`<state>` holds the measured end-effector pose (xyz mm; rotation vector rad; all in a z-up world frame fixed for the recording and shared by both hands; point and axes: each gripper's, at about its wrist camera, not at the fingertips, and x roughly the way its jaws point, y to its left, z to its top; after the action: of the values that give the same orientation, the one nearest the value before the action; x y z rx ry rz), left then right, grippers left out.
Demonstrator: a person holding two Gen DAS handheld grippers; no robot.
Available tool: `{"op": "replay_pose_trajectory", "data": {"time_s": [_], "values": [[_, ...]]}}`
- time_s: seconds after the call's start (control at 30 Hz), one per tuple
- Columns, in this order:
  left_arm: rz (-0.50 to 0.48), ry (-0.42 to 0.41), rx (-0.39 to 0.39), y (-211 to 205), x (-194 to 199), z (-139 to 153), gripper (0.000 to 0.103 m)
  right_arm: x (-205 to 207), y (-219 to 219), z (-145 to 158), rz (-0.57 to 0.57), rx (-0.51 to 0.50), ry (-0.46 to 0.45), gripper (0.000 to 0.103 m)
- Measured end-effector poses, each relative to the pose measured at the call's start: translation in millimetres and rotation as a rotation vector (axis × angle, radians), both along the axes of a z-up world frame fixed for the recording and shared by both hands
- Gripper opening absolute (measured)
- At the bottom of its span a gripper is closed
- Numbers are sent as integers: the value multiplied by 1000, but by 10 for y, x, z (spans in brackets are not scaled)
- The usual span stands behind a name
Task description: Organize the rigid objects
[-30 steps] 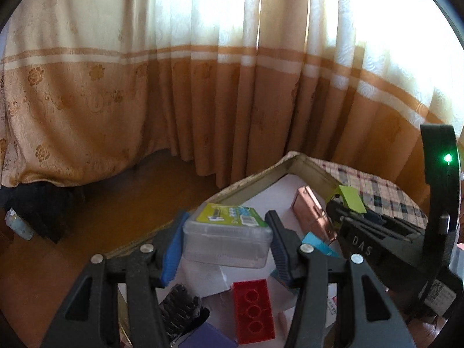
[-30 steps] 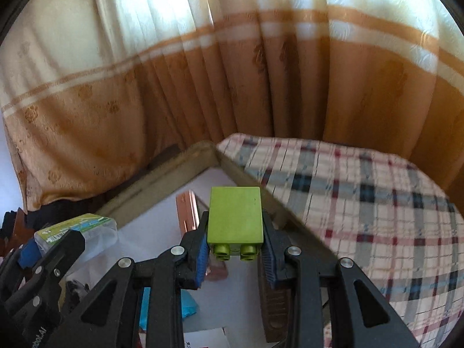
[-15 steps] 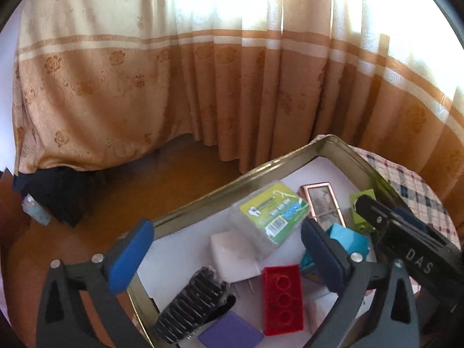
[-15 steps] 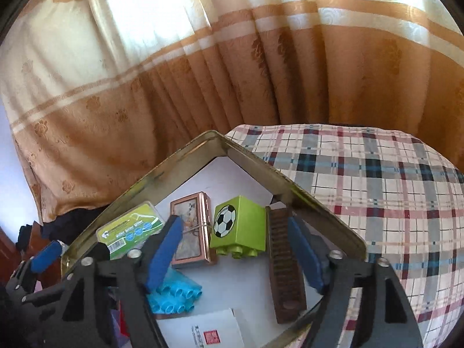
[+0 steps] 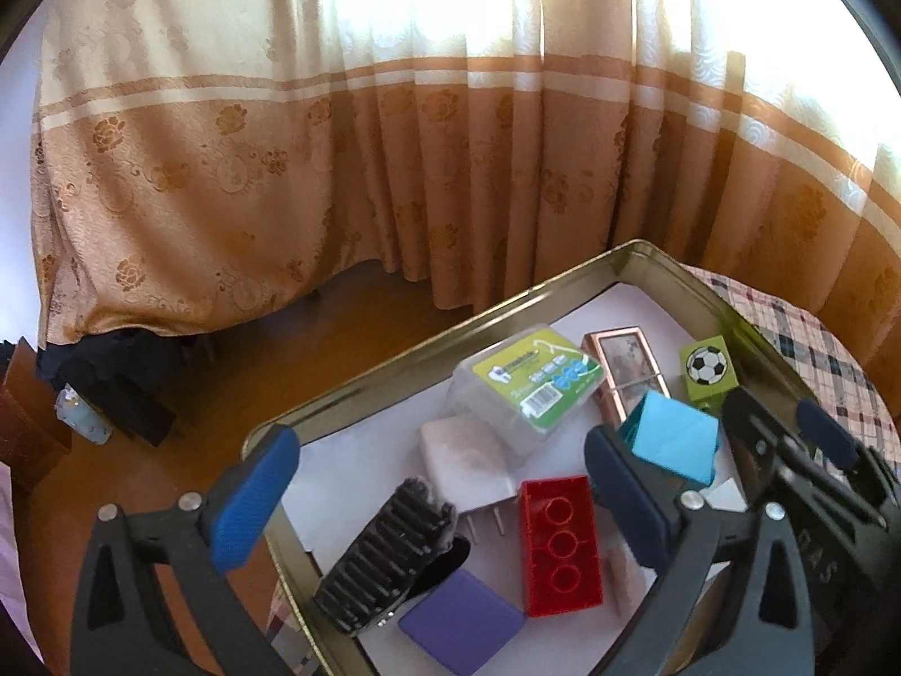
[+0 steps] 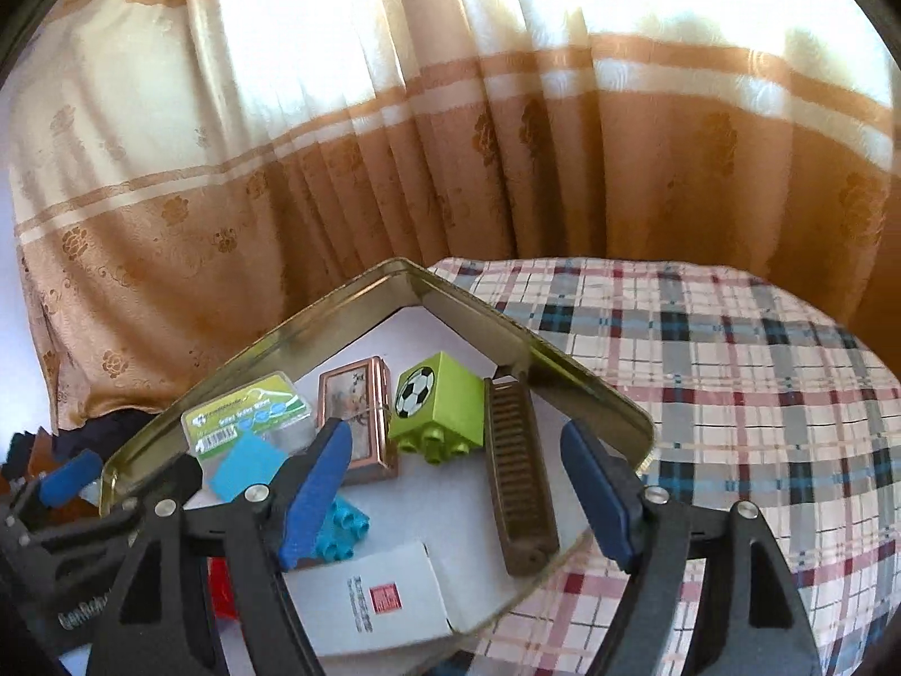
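Note:
A metal tin tray (image 5: 394, 372) (image 6: 315, 321) holds the objects. The clear plastic box with a green label (image 5: 526, 380) (image 6: 248, 414) lies in it, beside a copper-framed case (image 5: 622, 363) (image 6: 355, 411) and a green block with a football print (image 5: 707, 366) (image 6: 436, 403). A red brick (image 5: 557, 543), a black comb (image 5: 383, 552), a purple block (image 5: 462, 619), a white plug (image 5: 467, 456) and a blue block (image 5: 673, 439) (image 6: 248, 465) also lie inside. My left gripper (image 5: 445, 496) is open and empty above the tray. My right gripper (image 6: 456, 493) is open and empty above it.
A brown comb (image 6: 518, 479) and a white card box (image 6: 371, 597) lie in the tray's right part. The tray sits on a plaid tablecloth (image 6: 732, 372). Orange curtains (image 5: 394, 169) hang behind. A wooden floor (image 5: 197, 394) lies to the left.
My left gripper let go of the clear box and my right let go of the green block; both now lie in the tray. Both grippers opened and drew back.

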<state>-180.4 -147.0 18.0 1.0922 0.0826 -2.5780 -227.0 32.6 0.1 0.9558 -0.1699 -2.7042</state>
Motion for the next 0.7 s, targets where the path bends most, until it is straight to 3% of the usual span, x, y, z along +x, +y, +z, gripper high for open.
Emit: {"op": "replay_pose_trajectory", "data": {"time_s": [0.27, 0.53, 0.7], "values": [[36, 29, -11, -9, 172, -38, 103, 286, -17, 39, -30, 41, 179, 79], [53, 244, 9, 3, 585, 53, 103, 567, 56, 101, -16, 28, 306, 82], [60, 316, -20, 38, 758, 20, 103, 714, 48, 124, -9, 53, 358, 85]]}}
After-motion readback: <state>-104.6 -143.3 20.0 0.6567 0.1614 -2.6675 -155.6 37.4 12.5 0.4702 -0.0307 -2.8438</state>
